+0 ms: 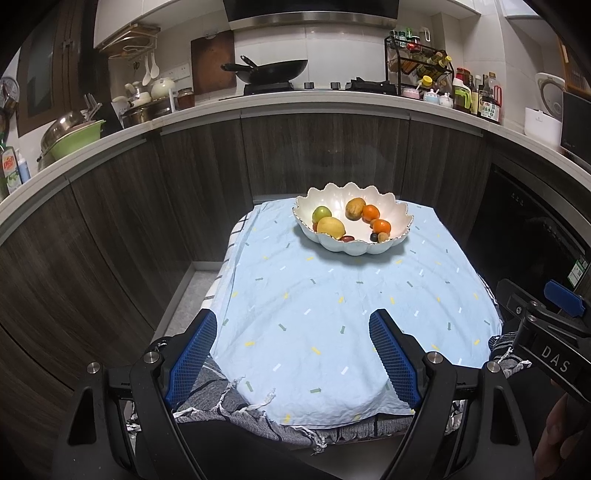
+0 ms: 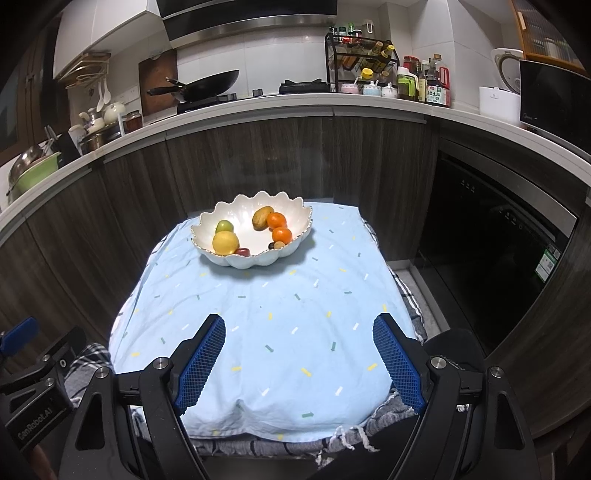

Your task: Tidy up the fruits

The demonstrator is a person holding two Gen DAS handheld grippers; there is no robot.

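Holding two oranges (image 1: 370, 213), one lemon (image 1: 331, 227), bowl (image 1: 399, 218)

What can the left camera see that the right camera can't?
Only the left camera shows the green dish soap bottle at the counter's far left. Only the right camera shows the wooden shelf in the top right corner. Both show the white bowl of fruit on the blue cloth, and the black pan.

Left gripper (image 1: 291, 325): black frame, blue mesh-textured pads (image 1: 393, 360), silver screws beside them. Right gripper (image 2: 299, 328): identical build; its body reads "DAS".
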